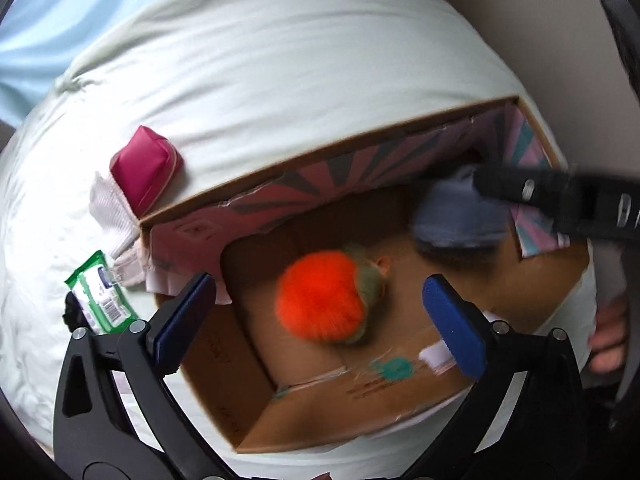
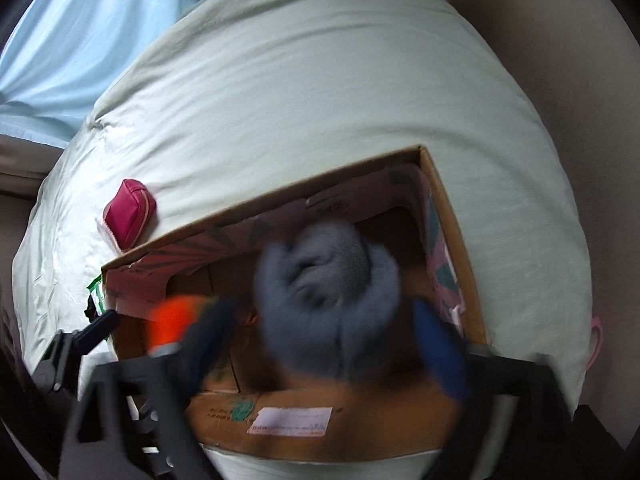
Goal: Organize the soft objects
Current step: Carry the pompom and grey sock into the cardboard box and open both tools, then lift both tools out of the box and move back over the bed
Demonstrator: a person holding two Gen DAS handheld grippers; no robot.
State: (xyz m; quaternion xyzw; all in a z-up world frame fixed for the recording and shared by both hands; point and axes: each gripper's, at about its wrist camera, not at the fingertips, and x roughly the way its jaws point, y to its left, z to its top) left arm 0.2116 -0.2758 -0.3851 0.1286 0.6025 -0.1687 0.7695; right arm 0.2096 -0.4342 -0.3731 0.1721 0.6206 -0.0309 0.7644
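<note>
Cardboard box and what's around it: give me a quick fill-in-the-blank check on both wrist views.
1. The fluffy orange toy lies inside the ____.
2. The left tongs above it stand ____.
3. The soft item between the right tongs is blue-____ in colour.
4. The magenta pouch lies ____ the cardboard box, on the pale bedding.

Missing words: box; open; grey; outside
</note>
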